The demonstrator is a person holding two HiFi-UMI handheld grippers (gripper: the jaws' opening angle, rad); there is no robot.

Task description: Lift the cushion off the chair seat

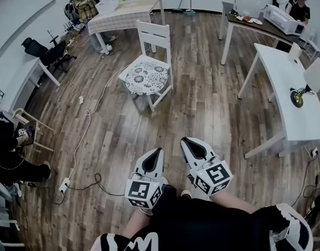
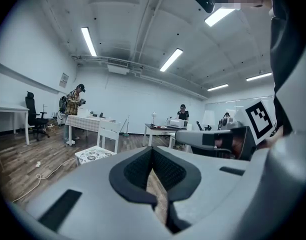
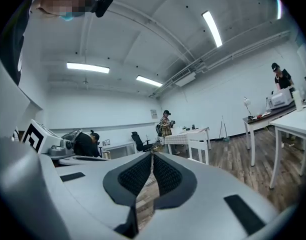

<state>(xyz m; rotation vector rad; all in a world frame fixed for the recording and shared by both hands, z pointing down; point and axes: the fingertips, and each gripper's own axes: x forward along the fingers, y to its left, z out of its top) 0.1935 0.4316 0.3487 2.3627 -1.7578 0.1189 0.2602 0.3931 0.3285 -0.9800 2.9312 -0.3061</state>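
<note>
Head view: cushion sits on the chair, upper middle.
Left gripper and right gripper both clenched empty, bottom centre, well apart from it.

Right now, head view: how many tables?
4: checked-cloth table top centre, brown-topped table top right, lamp table right, white desk left edge; others may be hidden.

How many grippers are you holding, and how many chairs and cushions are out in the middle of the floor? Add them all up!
Grippers: 2, the left gripper and the right gripper, both shut and empty
Chair: 1, the white chair
Cushion: 1, the patterned cushion lying on the chair's seat
Total: 4
</note>
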